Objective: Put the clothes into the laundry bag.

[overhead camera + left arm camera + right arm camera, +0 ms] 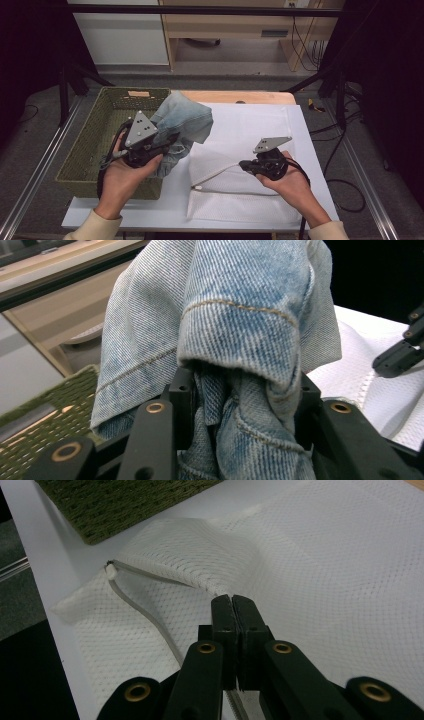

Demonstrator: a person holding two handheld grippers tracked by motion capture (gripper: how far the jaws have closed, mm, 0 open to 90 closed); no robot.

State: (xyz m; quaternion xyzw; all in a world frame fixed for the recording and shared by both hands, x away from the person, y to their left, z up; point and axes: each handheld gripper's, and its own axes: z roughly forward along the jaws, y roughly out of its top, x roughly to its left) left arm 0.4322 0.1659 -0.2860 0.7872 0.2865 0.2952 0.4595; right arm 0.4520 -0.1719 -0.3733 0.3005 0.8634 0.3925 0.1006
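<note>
Denim, pale blue and bunched, fills the jaws of the left gripper [157,141]: the jeans [182,125] are clamped between its two black jaws, which stand partly apart around the thick wad of cloth. In the left gripper view a folded hem with tan stitching hangs over the jaws. The garment is held up above the tabletop [125,212], beside the right wall of the green woven basket [90,145] that sits at the tabletop's left edge.

The right gripper [245,165] has its jaws pressed fully together on the rim of a white mesh laundry bag [250,200], lifting that edge into a raised fold. The bag lies flat across the right half of the tabletop, reaching its near edge, and its grey zipper [145,615] runs along the lifted rim toward the basket.
</note>
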